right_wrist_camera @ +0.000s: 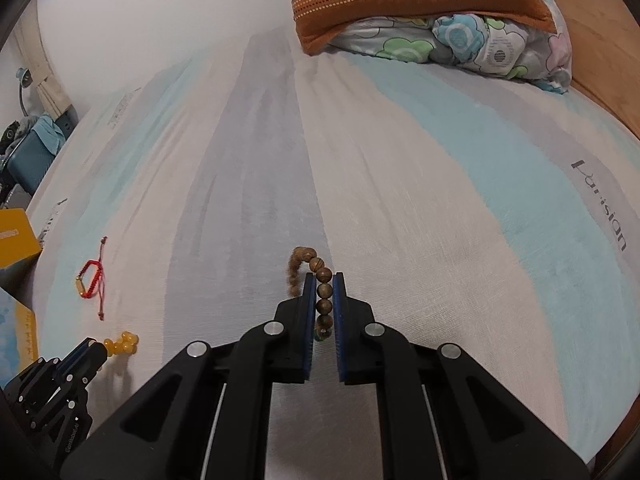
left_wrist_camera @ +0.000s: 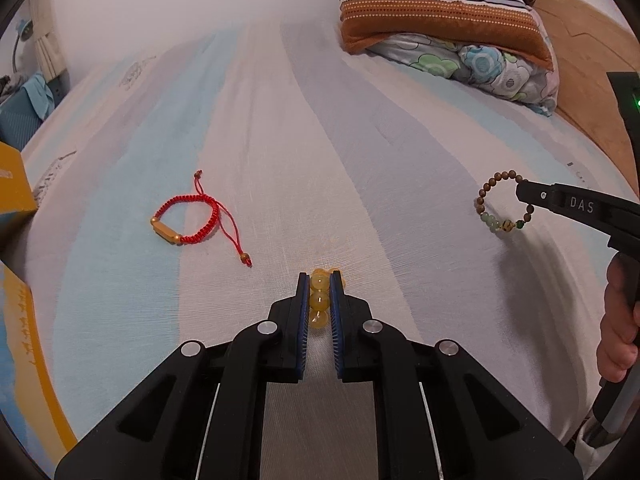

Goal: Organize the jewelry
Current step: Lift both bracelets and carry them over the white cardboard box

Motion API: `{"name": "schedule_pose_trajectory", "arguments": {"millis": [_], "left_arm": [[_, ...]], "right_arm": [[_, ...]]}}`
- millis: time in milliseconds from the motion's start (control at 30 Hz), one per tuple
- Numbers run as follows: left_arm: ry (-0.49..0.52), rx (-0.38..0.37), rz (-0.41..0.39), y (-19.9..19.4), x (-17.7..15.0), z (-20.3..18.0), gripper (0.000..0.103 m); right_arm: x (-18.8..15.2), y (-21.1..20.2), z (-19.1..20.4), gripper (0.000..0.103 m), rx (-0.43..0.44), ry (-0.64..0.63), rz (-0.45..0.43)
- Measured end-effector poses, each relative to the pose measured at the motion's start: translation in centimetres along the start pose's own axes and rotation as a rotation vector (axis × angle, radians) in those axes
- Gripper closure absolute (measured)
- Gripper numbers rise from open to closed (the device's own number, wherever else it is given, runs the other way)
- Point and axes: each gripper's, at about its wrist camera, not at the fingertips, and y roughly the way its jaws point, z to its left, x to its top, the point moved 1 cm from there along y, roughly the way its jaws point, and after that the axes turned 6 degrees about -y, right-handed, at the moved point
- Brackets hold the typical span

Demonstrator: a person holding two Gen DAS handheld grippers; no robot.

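**Both grippers clamped on bead bracelets above the striped bed**

Far to the left of the left gripper's fingers, a yellow box [left_wrist_camera: 14, 184] sits at the edge of the striped bedsheet [left_wrist_camera: 280, 140]. Nearer, ahead and to the left of those fingers, the red cord bracelet [left_wrist_camera: 188, 220] lies flat on the sheet, touched by neither tool, its gold tube bead at the near left and its tails trailing toward the fingertips.

The left gripper [left_wrist_camera: 320, 280] is closed tight on the yellow bead bracelet [left_wrist_camera: 320, 300]: amber beads sit in a row between the blue pads, a few poking out past the tips. In the right wrist view the loose beads bunch just beyond the fingertips; whether they clear the sheet is hard to judge from there. The tool points steeply down at the bed.

To the right of those fingers, the right gripper [right_wrist_camera: 323, 280] is clenched on the wooden bead bracelet [right_wrist_camera: 323, 292]. Brown beads run between its pads, and the rest of the loop, with green beads, hangs beyond the tip. A hand [left_wrist_camera: 618, 320] holds this tool's grip, also angled down.

Well beyond both sets of fingers, a striped pillow [left_wrist_camera: 432, 4] rests on a floral quilt [left_wrist_camera: 488, 68].
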Motion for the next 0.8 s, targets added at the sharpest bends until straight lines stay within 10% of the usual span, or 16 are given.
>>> {"name": "schedule_pose_trajectory", "arguments": {"millis": [800], "left_arm": [[-0.013,-0.008,-0.057,-6.5,0.2,0.0,0.094]], "right_arm": [[-0.6,-6.4,2.3,0.095,0.014,-0.043,-0.057]]}}
